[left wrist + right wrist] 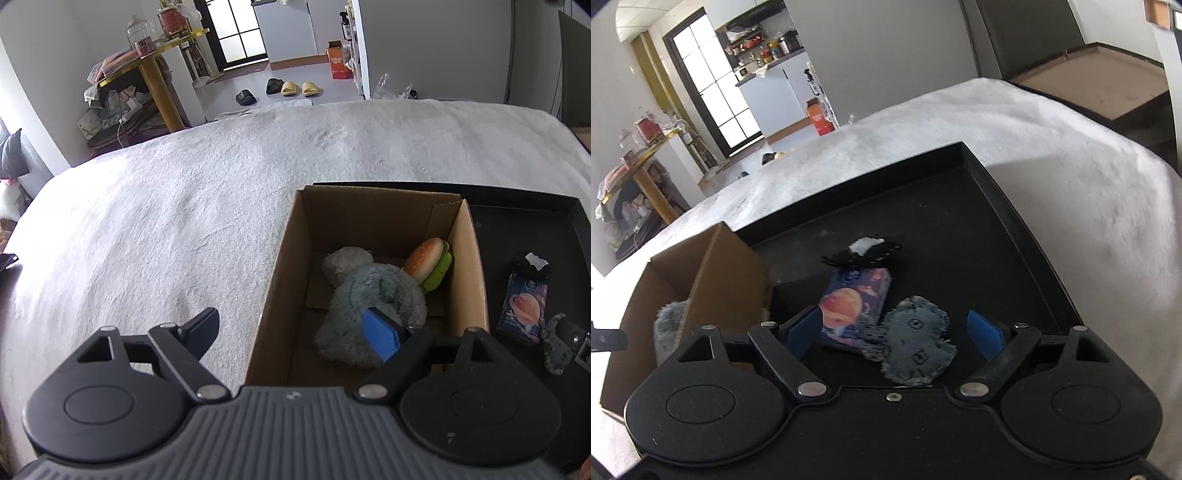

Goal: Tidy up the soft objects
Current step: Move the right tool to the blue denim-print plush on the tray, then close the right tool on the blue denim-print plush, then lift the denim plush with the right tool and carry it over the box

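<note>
Cardboard walls of the open box [373, 218] already enclosed 3 soft things: a grey fluffy plush [354, 314] near the front, a pale grey lump [345, 260] toward the back-left corner, and a burger toy [428, 264] leaning against the right wall. The box stood on the white fleecy cover of the bed [184, 206], with its right wall against the left edge of the black tray [1015, 206].

On that tray 3 items remained, clustered near its front-left part: a flat grey fuzzy piece [916, 343] nearest the front, a packet printed with a planet [857, 306] touching it, and a black scrap with a white bit [864, 251] just behind the packet.

The left tongs [291, 325] stood wide apart and gripped nothing, 1 blue pad over the plush, the other finger outside the box's left wall. The right tongs [894, 332] also stood wide and empty, hanging over the fuzzy piece and the packet without pressing either.

By my judgement the sorting was roughly half done, and the fuzzy piece looked like the next pick.
</note>
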`<control>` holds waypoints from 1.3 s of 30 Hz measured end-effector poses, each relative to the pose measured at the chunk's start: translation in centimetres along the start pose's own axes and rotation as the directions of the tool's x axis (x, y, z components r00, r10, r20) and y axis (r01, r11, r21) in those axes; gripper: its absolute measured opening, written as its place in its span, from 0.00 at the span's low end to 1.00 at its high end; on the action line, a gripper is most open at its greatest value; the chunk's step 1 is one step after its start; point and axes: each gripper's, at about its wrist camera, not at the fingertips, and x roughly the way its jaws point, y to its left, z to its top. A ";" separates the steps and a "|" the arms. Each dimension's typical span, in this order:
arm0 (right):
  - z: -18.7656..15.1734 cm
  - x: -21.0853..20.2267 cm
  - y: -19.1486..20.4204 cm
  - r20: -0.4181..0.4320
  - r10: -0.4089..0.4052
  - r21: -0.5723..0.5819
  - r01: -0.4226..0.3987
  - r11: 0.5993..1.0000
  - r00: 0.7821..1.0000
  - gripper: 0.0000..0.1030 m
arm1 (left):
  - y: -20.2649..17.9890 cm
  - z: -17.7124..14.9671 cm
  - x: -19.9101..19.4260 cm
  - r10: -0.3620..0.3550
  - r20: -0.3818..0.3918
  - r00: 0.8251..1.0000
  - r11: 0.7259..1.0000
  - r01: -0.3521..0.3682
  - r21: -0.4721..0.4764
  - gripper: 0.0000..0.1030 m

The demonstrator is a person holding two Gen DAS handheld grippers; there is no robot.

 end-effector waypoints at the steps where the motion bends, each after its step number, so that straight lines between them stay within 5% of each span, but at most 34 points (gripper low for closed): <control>1: 0.0 0.2 -0.2 -0.002 -0.002 0.002 0.002 1.000 1.000 0.81 | -0.3 0.0 0.1 0.007 -0.003 1.000 1.000 -0.007 0.005 0.82; 8: -0.4 1.7 -1.8 -0.024 -0.019 0.062 0.020 0.998 1.000 0.71 | -1.8 0.1 0.4 0.051 -0.007 0.999 0.996 -0.050 0.069 0.82; 15: -1.0 2.7 -1.3 -0.061 -0.041 -0.006 0.041 0.999 0.997 0.66 | -1.9 0.4 0.4 0.071 -0.015 0.997 0.995 -0.070 0.071 0.82; 17: -1.1 2.6 -1.4 -0.066 -0.020 -0.011 0.019 1.000 0.998 0.38 | -1.9 0.5 0.4 0.068 -0.014 0.998 0.996 -0.067 0.067 0.82; 22: -1.1 1.6 -2.6 -0.077 0.016 0.042 -0.012 0.999 0.997 0.29 | -2.0 0.7 0.2 0.066 -0.017 0.998 0.997 -0.065 0.052 0.82; 39: 0.6 -2.8 -1.7 0.004 0.033 0.020 -0.033 0.999 0.999 0.24 | 0.3 -0.3 -1.9 0.024 -0.013 1.000 1.000 -0.024 0.014 0.82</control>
